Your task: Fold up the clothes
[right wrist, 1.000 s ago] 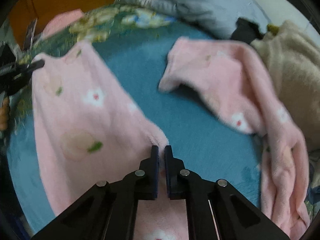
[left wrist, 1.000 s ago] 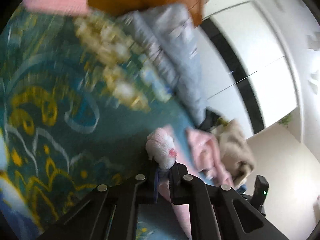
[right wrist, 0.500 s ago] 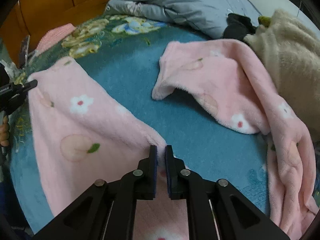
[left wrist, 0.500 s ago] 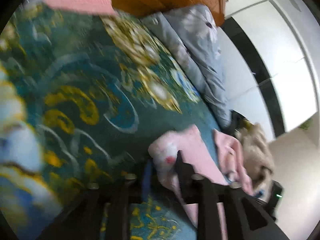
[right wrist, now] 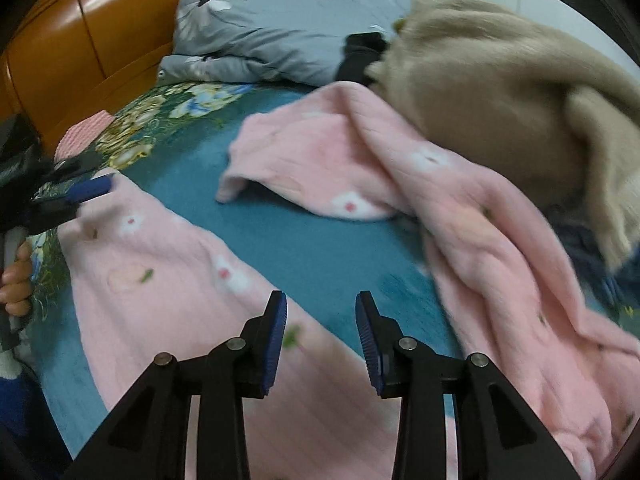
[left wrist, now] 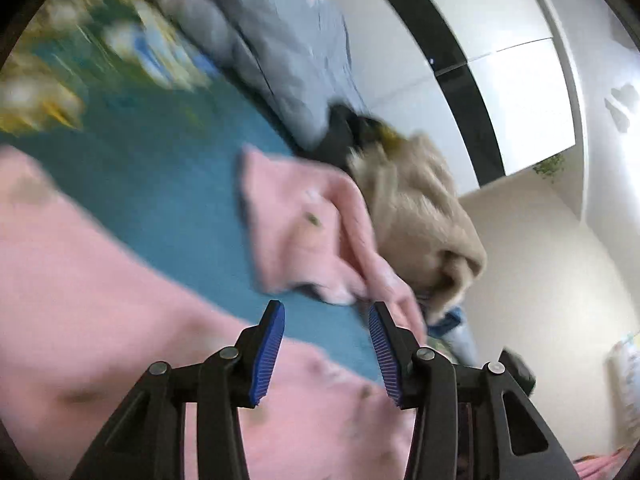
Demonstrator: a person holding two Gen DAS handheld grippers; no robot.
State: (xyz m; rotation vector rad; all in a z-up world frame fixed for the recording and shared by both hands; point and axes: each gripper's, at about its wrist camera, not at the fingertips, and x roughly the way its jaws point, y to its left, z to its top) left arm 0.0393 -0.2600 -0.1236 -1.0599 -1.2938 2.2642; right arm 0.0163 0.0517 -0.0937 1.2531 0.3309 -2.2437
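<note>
Both grippers gape, holding nothing: left gripper, right gripper. Pink fleece garment spread lower left on teal bedspread; its other half bunched right under tan fleece. Grey floral pillow top, wooden headboard upper left.

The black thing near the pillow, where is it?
In the right wrist view, the black cloth sits top centre, squeezed between the grey flowered pillow and the beige fuzzy garment.
</note>
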